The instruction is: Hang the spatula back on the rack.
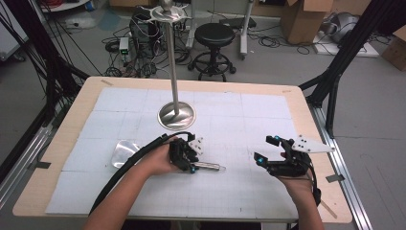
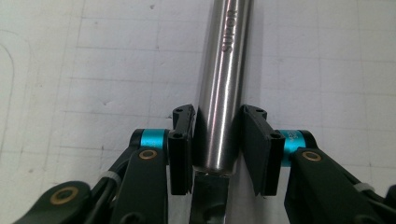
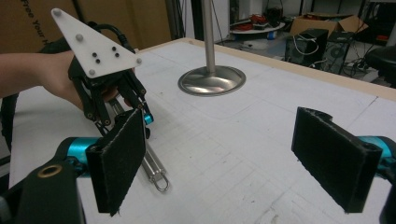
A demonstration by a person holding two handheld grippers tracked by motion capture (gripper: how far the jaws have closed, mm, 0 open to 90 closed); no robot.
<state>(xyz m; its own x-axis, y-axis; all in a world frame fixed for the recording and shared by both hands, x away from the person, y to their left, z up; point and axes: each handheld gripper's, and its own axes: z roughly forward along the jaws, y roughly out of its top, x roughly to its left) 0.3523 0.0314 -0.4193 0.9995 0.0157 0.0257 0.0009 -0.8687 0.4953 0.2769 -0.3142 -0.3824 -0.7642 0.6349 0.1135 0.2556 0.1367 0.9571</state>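
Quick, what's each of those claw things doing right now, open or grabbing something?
Left gripper: closed on the steel handle of a utensil lying on the table.
Right gripper: open, holding nothing.

In the left gripper view, the steel handle (image 2: 223, 84) ran off the top edge, and its engraved lettering was too blurred to read. In the high view, the person's left hand (image 1: 160, 160) hid where that handle met the shiny spatula blade (image 1: 123, 152). The metal stand (image 1: 175, 67) was cut off at the top edge there.
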